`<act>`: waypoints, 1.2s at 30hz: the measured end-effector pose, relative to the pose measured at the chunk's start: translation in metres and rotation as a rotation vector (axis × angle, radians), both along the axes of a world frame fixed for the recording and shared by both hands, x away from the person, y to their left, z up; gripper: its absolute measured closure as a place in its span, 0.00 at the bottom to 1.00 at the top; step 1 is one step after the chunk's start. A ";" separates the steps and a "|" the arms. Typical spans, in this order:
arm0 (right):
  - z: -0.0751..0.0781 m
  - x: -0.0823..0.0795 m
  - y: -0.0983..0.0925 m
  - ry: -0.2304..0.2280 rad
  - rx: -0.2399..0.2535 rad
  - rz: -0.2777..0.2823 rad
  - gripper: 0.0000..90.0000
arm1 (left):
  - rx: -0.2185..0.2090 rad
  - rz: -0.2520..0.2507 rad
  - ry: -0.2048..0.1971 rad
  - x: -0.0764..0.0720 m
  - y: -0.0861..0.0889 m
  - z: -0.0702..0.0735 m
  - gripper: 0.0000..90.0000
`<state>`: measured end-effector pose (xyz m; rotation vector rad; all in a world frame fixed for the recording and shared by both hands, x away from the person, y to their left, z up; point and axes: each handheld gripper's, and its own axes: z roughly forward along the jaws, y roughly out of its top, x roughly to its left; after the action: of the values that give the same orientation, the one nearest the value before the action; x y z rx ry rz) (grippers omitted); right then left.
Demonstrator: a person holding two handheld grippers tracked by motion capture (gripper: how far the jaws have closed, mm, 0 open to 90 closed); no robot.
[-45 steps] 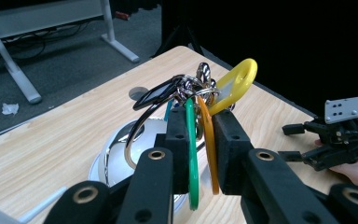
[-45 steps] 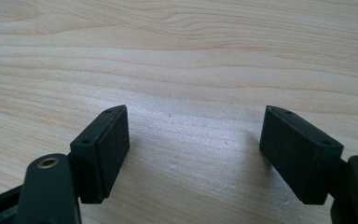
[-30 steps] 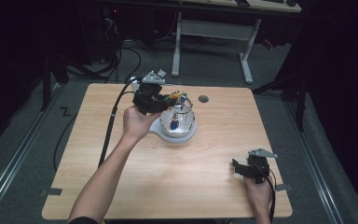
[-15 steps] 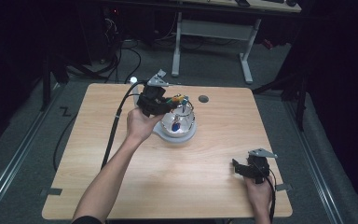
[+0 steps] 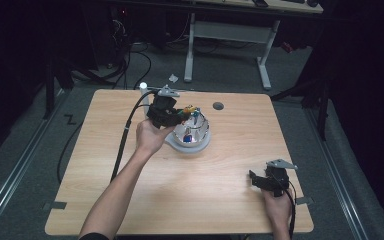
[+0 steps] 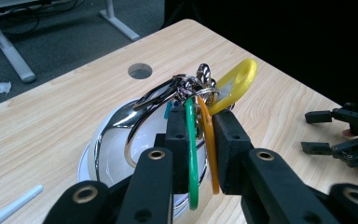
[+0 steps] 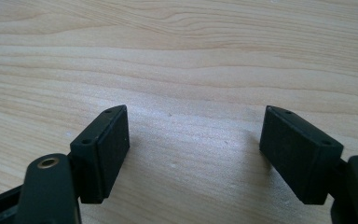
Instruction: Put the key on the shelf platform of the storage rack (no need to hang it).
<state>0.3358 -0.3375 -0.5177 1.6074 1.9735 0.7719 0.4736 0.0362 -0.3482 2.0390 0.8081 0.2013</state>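
My left gripper (image 5: 172, 114) is shut on a bunch of key tags (image 5: 190, 109) and holds it just above a shiny metal bowl (image 5: 196, 137) at the table's far middle. In the left gripper view a green tag (image 6: 192, 154) and an orange tag (image 6: 208, 149) are pinched between the pads. A yellow tag (image 6: 235, 84) and several metal key rings (image 6: 179, 88) stick out past them over the bowl (image 6: 109, 135). My right gripper (image 5: 255, 180) rests low near the front right edge, open, with bare wood between its fingers (image 7: 193, 135).
A round cable hole (image 5: 218, 105) lies in the tabletop behind the bowl. A white tube (image 5: 143, 91) stands near the far left edge. The left gripper's cable (image 5: 125, 135) trails off the table's left side. Desk legs stand on the floor beyond.
My left gripper has sunk a little and shifted toward the bowl with the key tags still in it. The right gripper has kept still.
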 end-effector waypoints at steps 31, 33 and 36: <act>0.000 0.000 0.000 0.000 0.000 0.000 0.27 | 0.025 0.024 0.038 0.011 -0.004 -0.024 0.86; 0.000 0.000 0.000 0.000 0.000 0.000 0.27 | 0.024 0.027 0.043 0.012 -0.003 -0.026 0.86; 0.000 0.000 0.000 0.000 0.000 0.000 0.27 | 0.016 0.038 0.050 0.015 -0.002 -0.029 0.86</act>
<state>0.3358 -0.3375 -0.5177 1.6074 1.9735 0.7717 0.4883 0.0338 -0.3771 2.0521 0.8798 0.1796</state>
